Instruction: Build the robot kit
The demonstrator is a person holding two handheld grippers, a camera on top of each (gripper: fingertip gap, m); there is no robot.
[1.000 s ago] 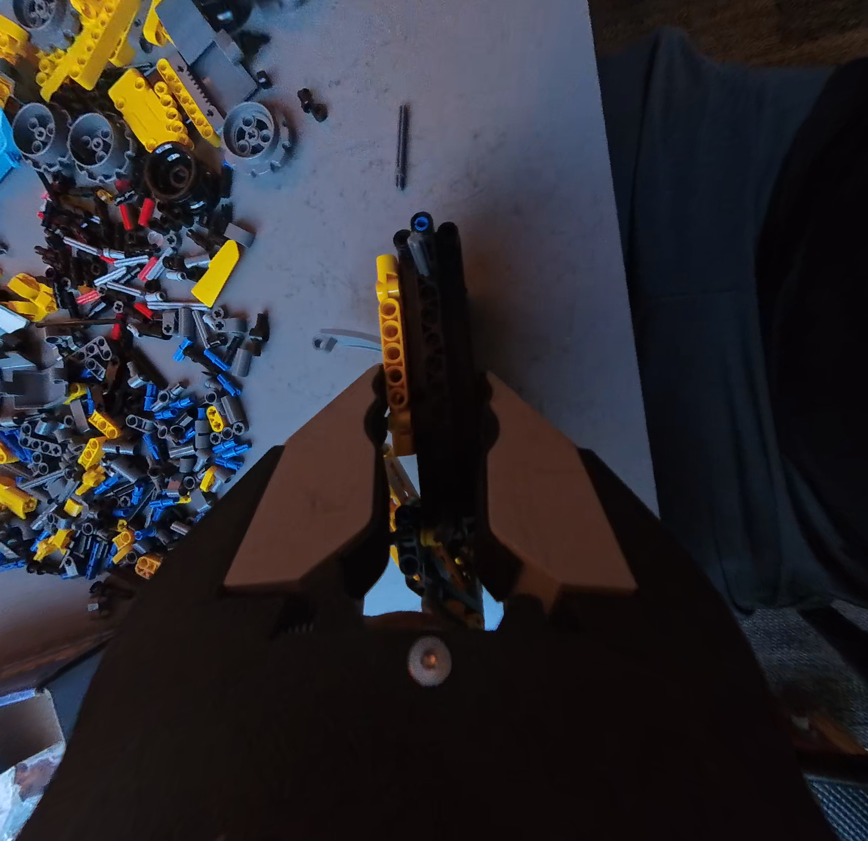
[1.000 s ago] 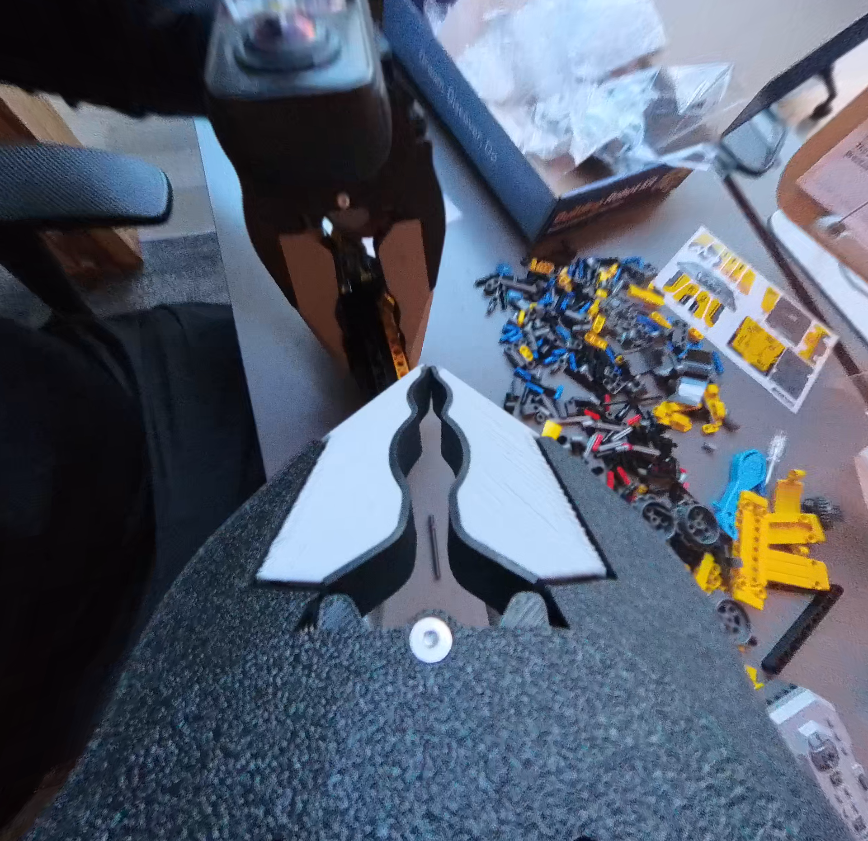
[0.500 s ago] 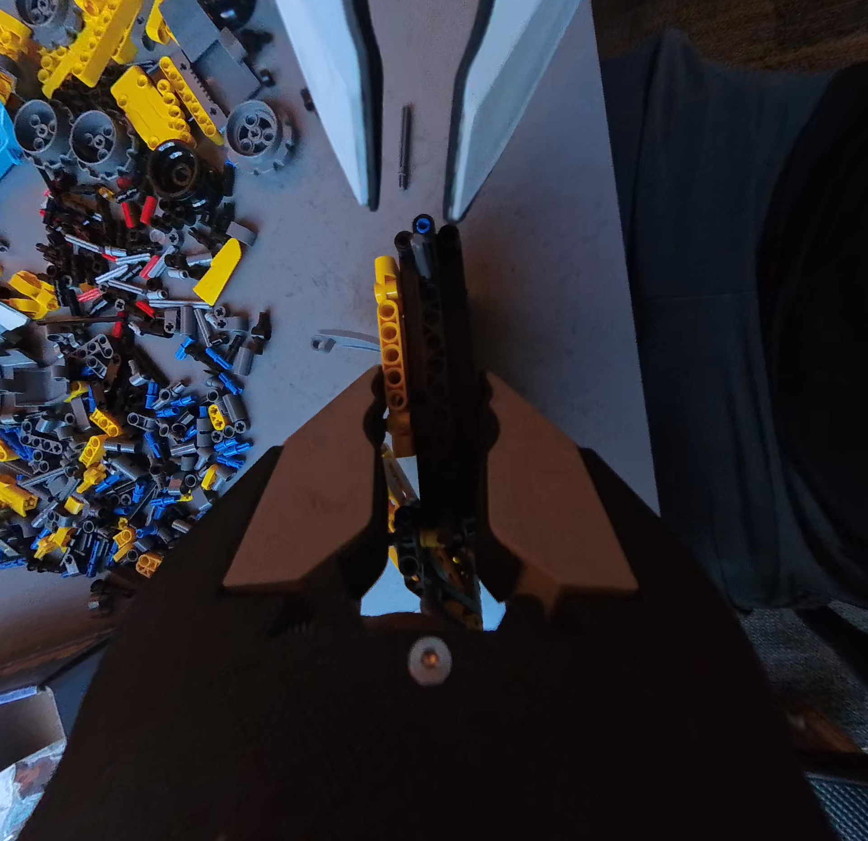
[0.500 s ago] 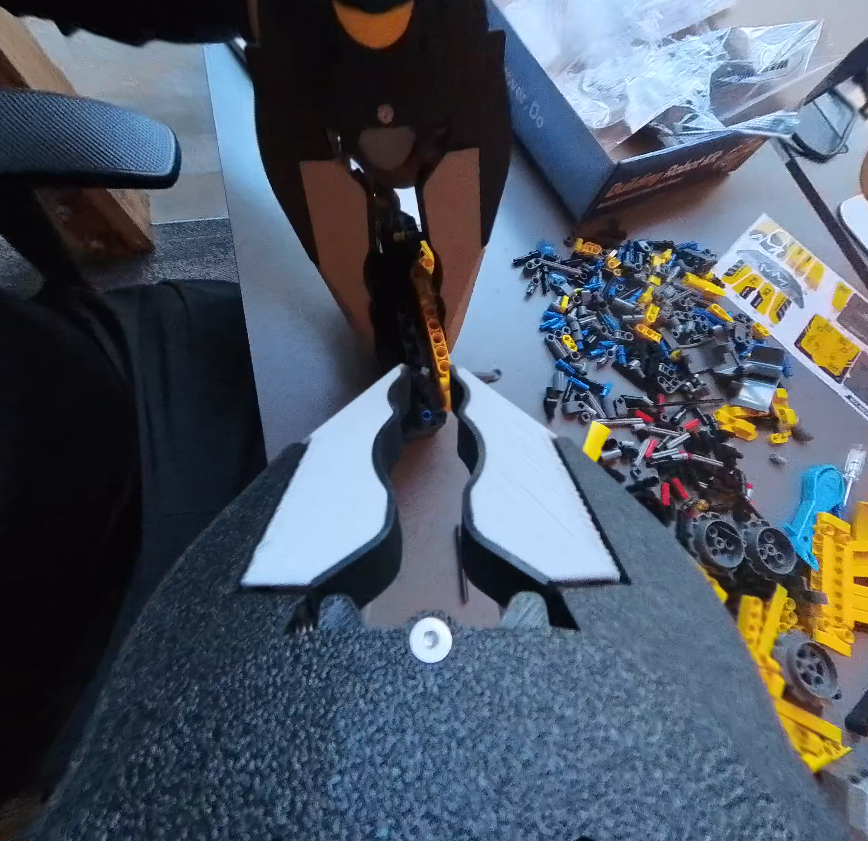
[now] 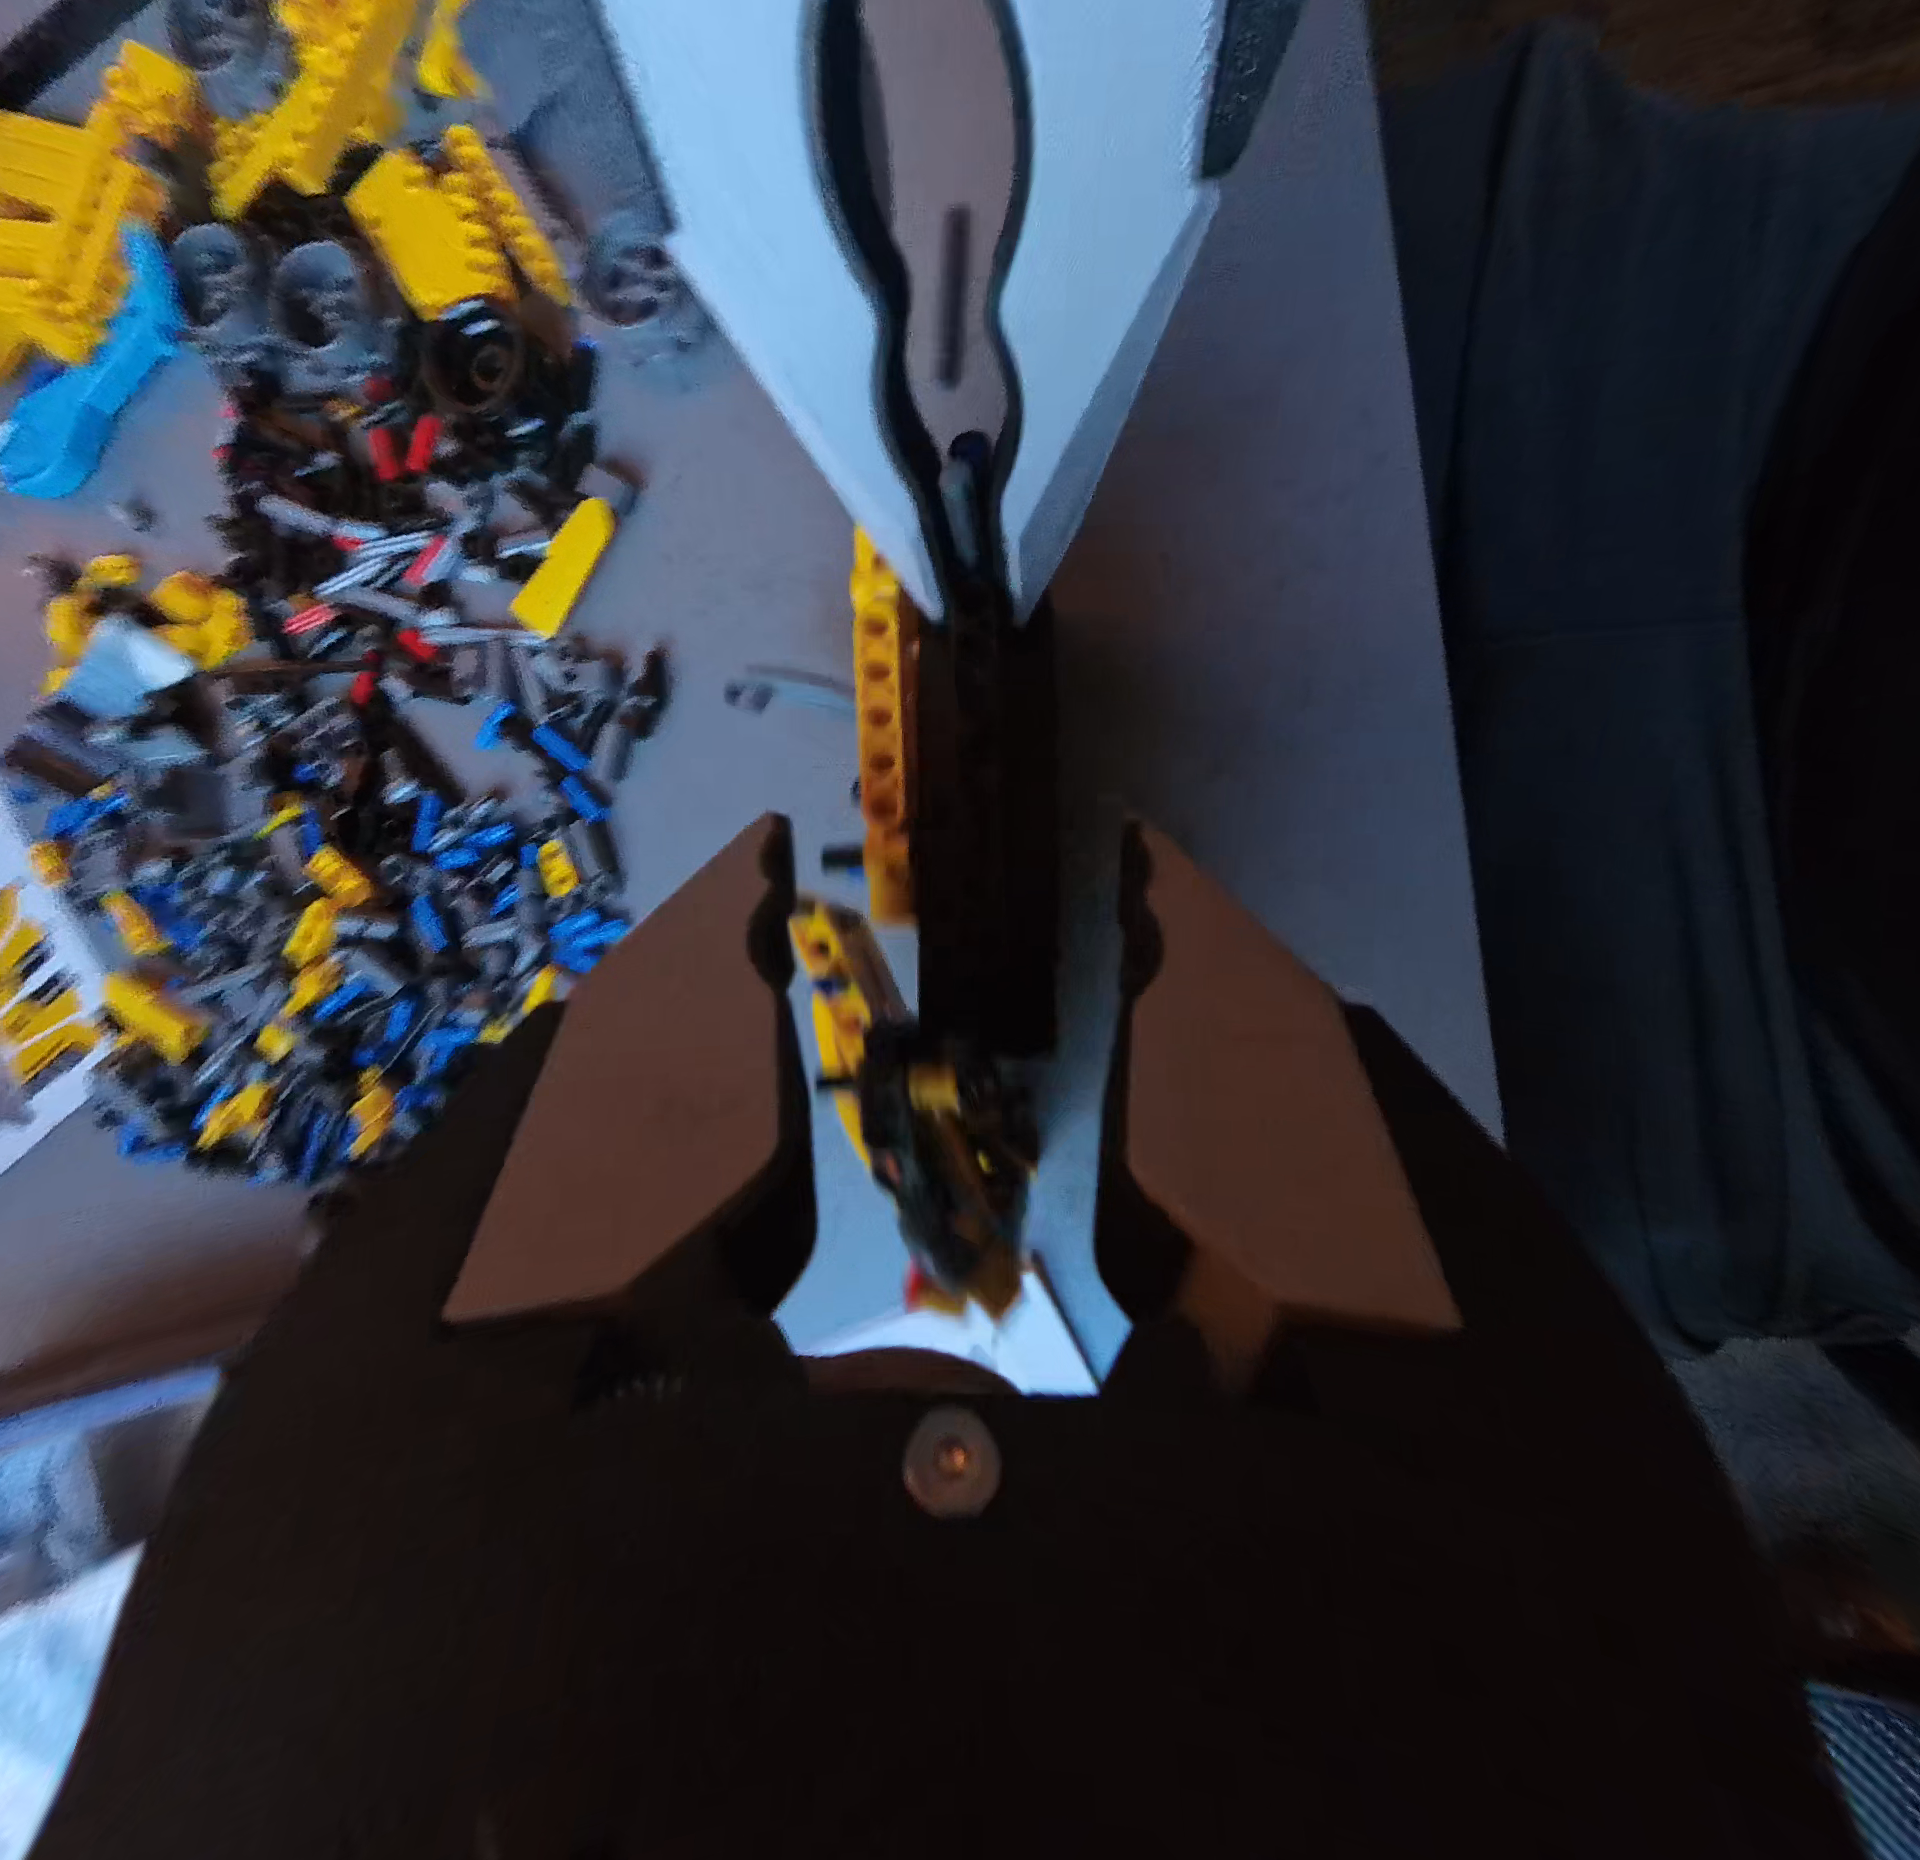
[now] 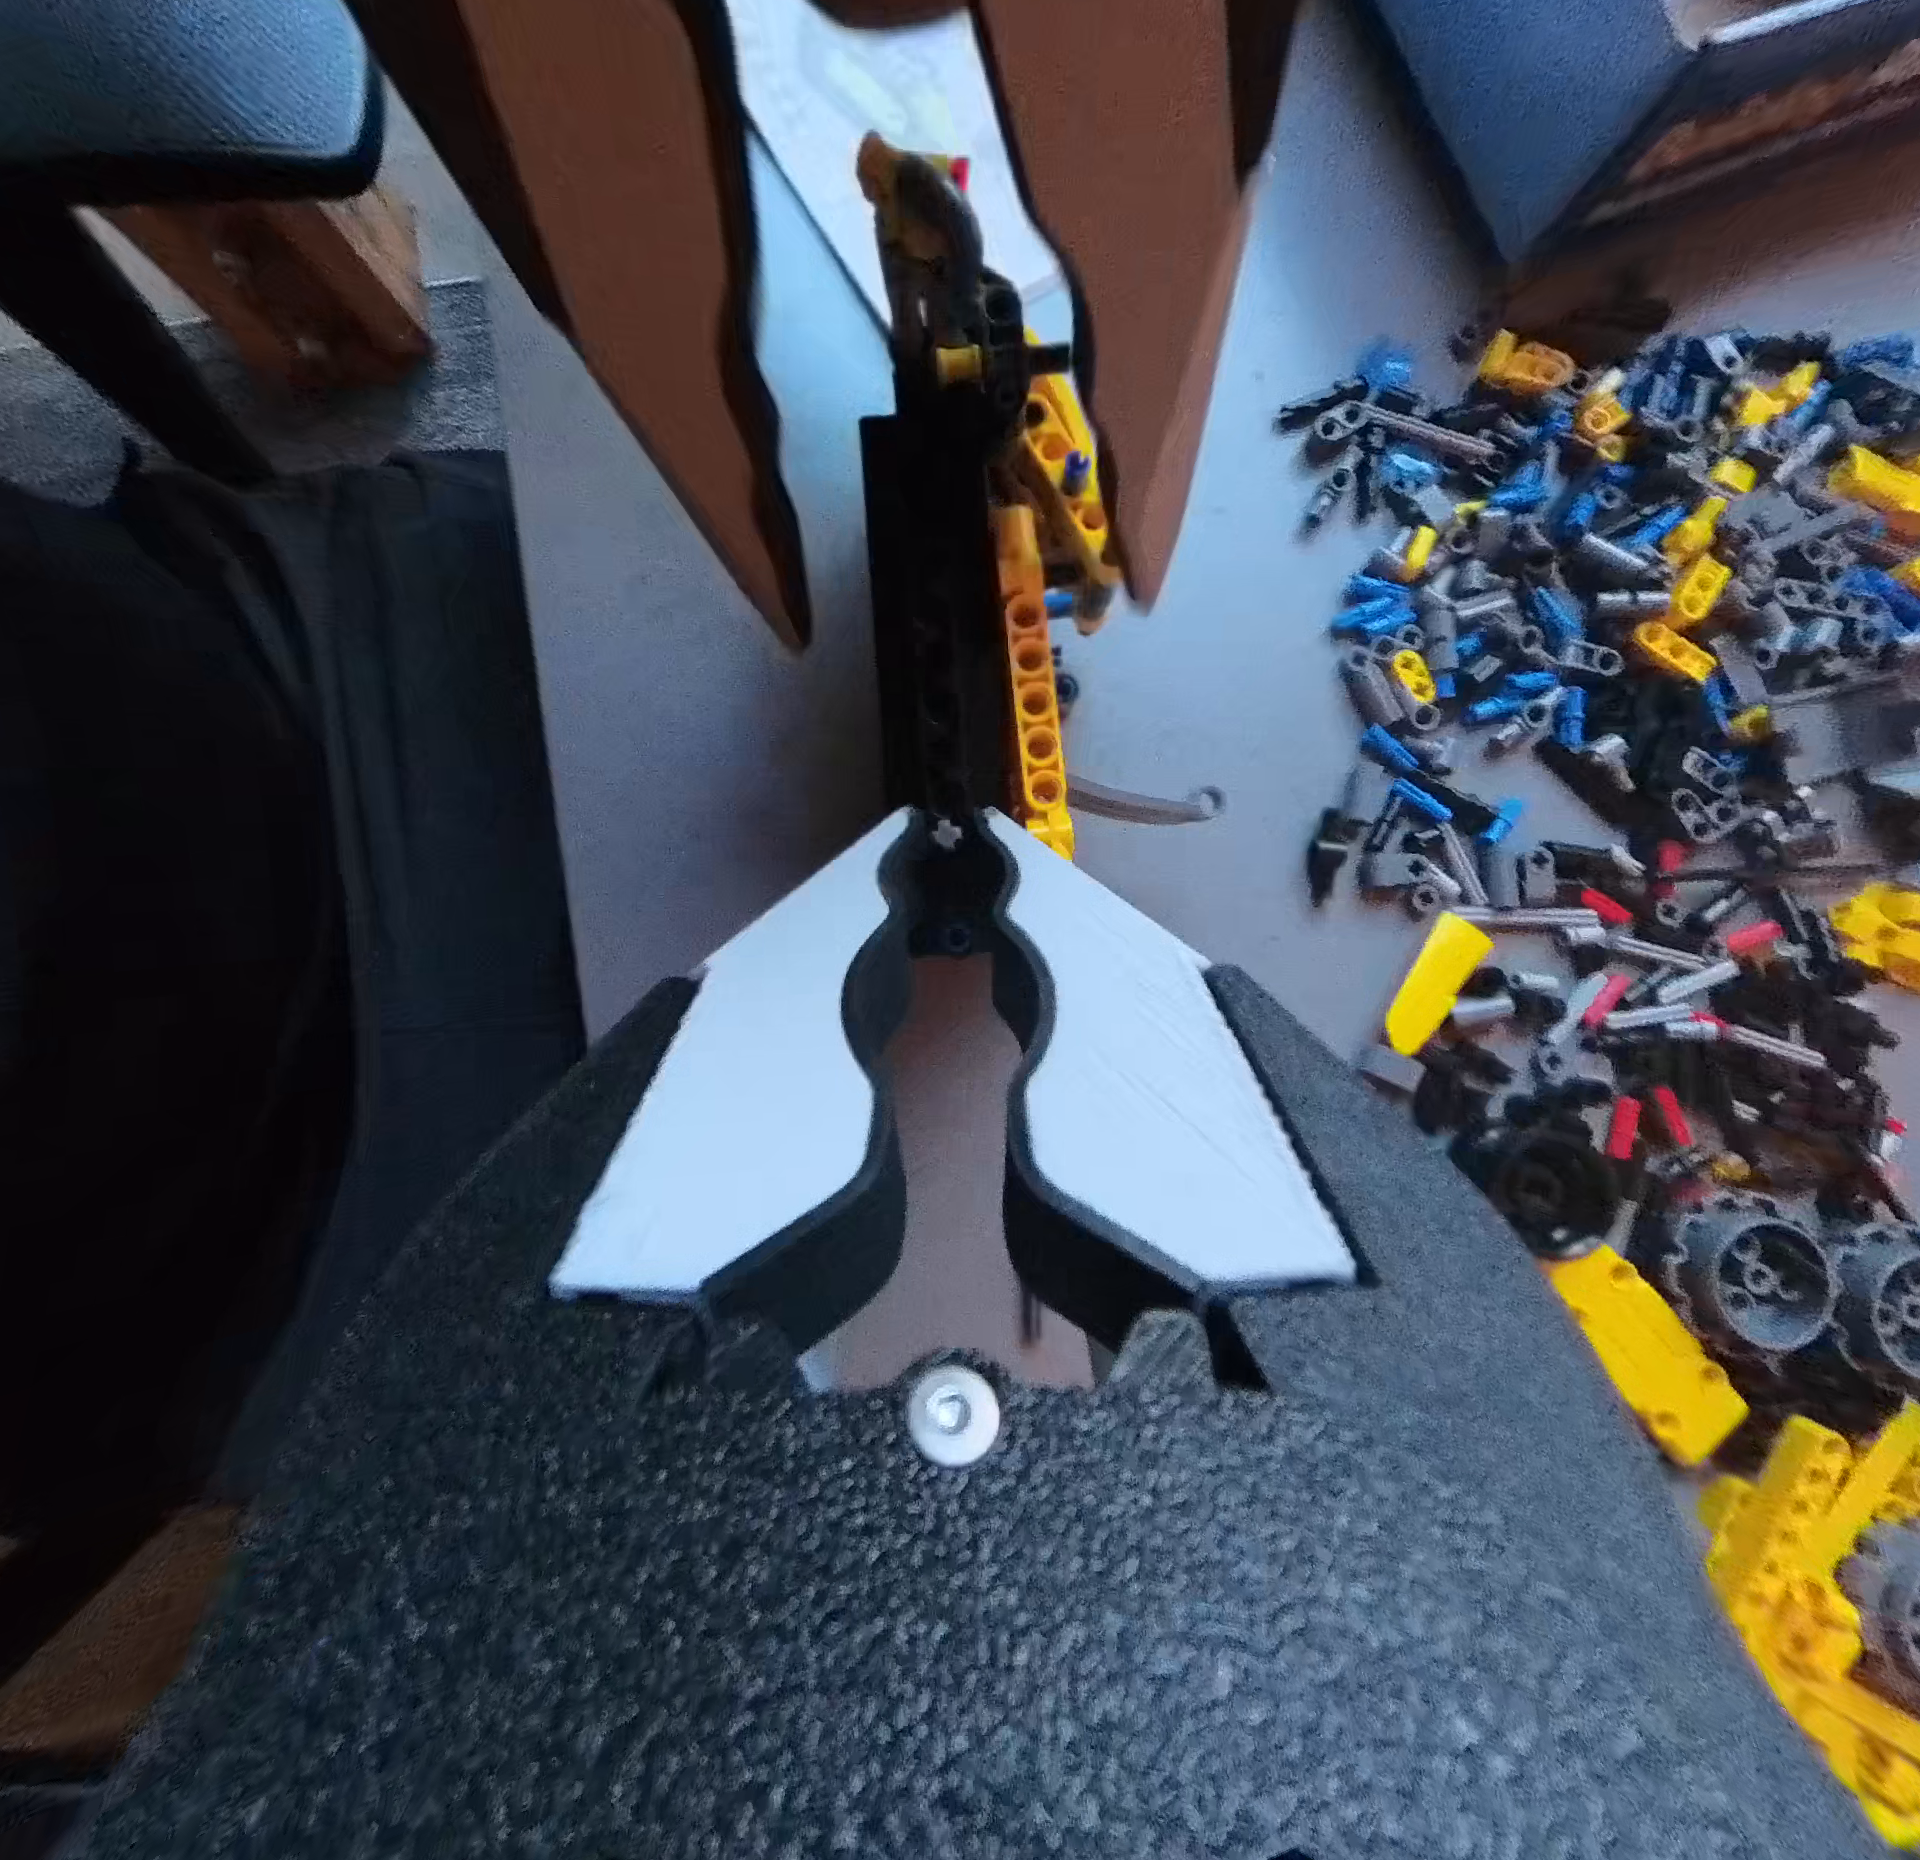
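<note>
The white-fingered right gripper [image 6: 948,834] is clenched on the near end of a long black-and-yellow toy-brick beam assembly [image 6: 935,605]. The brown-fingered left gripper [image 5: 951,844] stands spread apart around the assembly's other end, not touching it. The assembly is just above the grey counter [image 6: 665,688], with a heap of small loose blue, black and yellow brick parts [image 6: 1621,667] lying nearby.

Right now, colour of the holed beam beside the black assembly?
Yellow beam; clearest in the right wrist view.

A desk at home or office: toy building bricks [image 6: 1621,730] beside an office chair armrest [image 6: 177,65].
</note>
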